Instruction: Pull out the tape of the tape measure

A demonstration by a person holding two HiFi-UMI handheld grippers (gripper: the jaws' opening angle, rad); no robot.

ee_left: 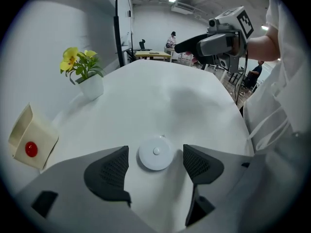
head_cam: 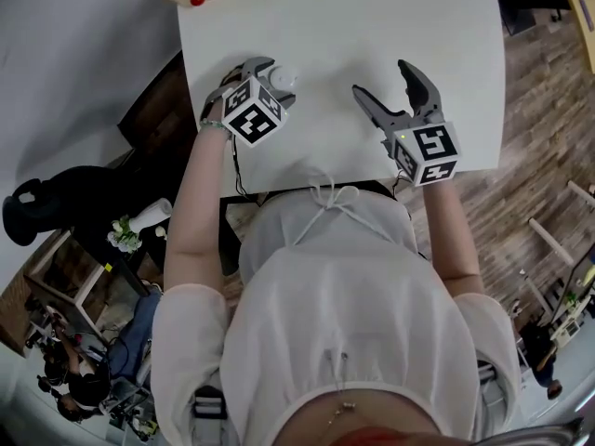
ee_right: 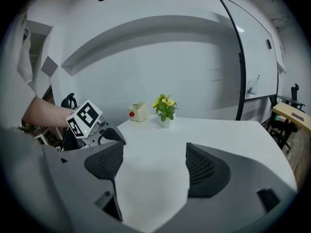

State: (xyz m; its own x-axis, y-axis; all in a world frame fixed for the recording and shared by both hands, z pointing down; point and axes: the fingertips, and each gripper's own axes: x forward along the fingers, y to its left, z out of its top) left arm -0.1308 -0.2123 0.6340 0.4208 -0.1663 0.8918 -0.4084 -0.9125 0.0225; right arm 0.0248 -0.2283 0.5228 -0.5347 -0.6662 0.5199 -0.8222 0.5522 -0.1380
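Tabletop [head_cam: 353,26], upper frame: tape measure [ee_left: 155,153] lay unpulled between left gripper's [head_cam: 270,80] parted jaws; right gripper [head_cam: 381,77] gaped empty.

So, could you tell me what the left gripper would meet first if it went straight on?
Probably the round white tape measure, lying between the open jaws of the left gripper.
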